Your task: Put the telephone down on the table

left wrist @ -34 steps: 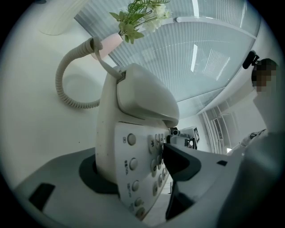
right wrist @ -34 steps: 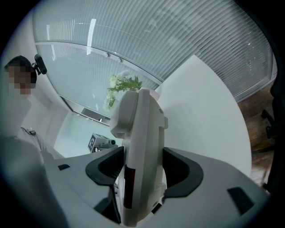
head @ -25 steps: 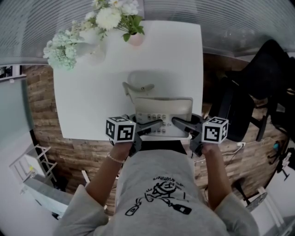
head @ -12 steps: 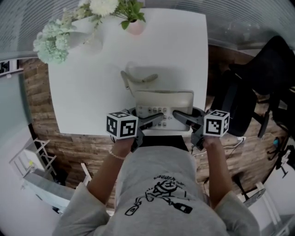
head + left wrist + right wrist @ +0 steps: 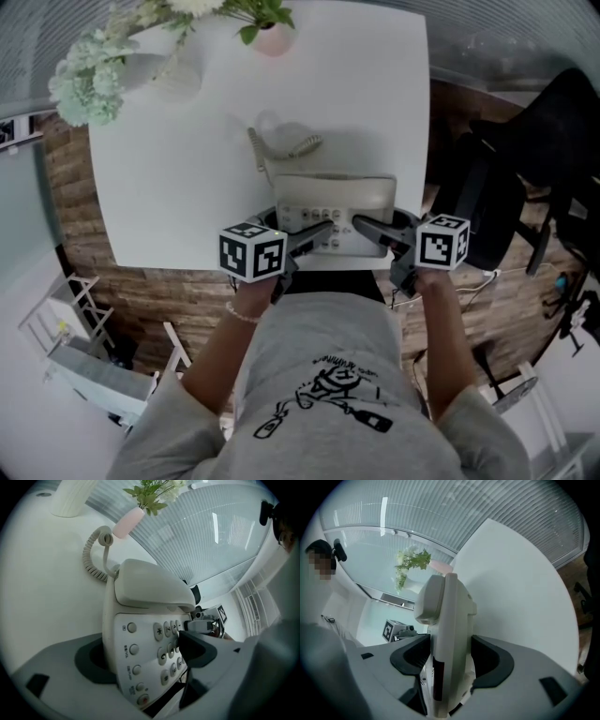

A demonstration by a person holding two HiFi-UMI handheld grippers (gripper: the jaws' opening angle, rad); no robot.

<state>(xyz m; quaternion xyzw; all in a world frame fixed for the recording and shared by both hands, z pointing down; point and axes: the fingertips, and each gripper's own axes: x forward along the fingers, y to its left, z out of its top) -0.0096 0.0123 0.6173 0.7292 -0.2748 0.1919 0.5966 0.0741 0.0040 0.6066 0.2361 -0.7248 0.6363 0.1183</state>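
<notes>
One white desk [image 5: 169,206] fills the upper half of the head view, with one black chair [image 5: 530,159] on the floor to its right. One telephone [image 5: 337,217] is at the desk's near edge, centred in front of the person, keypad face up. Its long axis runs left to right, parallel with that edge. The keypad end points toward the person, and the single handset [image 5: 335,192] lies across the far end. Whether the near end rests on the desk cannot be told. Compared with one second earlier, the telephone and both grippers have sunk toward the desk. The telephone now sits slightly further in from the near edge, and the flowers are cut off at the top of the view. There are two grippers, each with one marker cube. The left gripper [image 5: 319,231] straddles the telephone's left near corner. Its fingers [image 5: 199,648] have just been opening and stand wide, one over the keypad and one under the base, neither seen pressing. The right gripper [image 5: 364,225] takes the right near corner, where its fingers [image 5: 490,660] are closed against the top and underside of the telephone. Two vases stand at the far edge, one white ribbed vase [image 5: 176,73] and one pink vase [image 5: 273,39]. One coiled cord [image 5: 90,557] lies on the desk beyond the telephone's far left corner.
</notes>
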